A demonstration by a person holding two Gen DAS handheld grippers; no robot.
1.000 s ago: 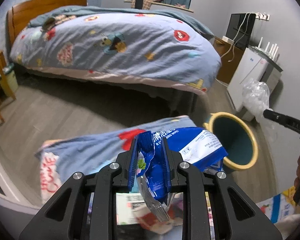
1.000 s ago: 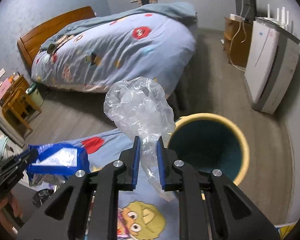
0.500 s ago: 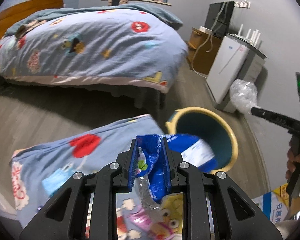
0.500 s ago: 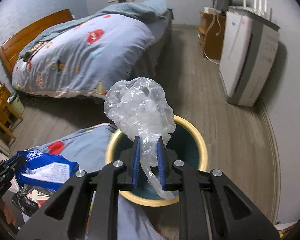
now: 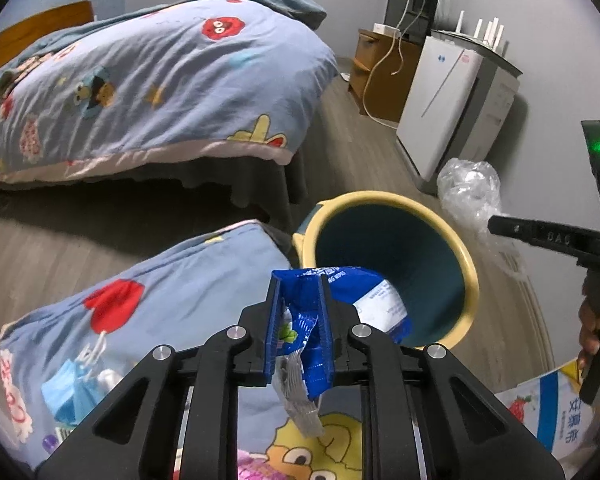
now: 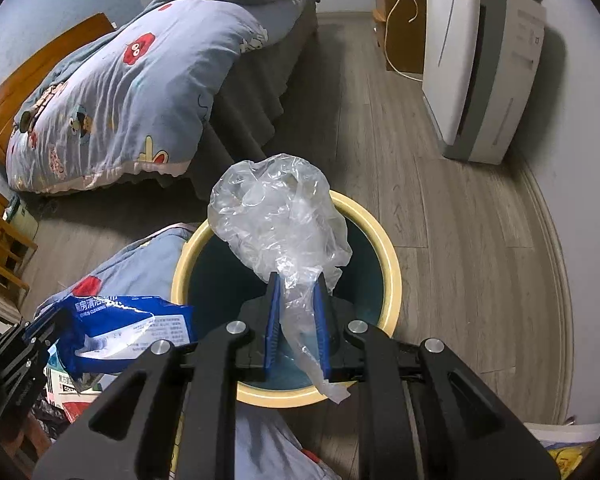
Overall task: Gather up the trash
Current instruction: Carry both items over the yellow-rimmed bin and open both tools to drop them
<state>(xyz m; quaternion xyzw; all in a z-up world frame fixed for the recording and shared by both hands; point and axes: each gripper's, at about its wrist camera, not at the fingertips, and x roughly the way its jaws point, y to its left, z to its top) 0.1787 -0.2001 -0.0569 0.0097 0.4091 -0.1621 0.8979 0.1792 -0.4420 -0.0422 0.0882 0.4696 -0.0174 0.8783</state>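
My left gripper [image 5: 299,322] is shut on a blue and white snack wrapper [image 5: 364,300], whose far end hangs over the near rim of the bin [image 5: 470,268]. The wrapper also shows in the right wrist view [image 6: 132,330] at the lower left. My right gripper [image 6: 297,320] is shut on a crumpled clear plastic bag [image 6: 276,220] and holds it above the open mouth of the yellow-rimmed, teal-lined bin [image 6: 392,280]. In the left wrist view the bag [image 5: 470,188] sits at the right, just beyond the bin's far rim.
A bed [image 5: 152,80] with a blue cartoon quilt stands behind. A table with the same cartoon cloth [image 5: 148,304] lies left of the bin, with small litter on it. A white appliance [image 6: 480,60] and a wooden cabinet [image 5: 384,72] stand by the right wall.
Both grippers have moved toward the bin. The clear bag now hangs over the bin's mouth and the blue wrapper's end reaches over its rim.
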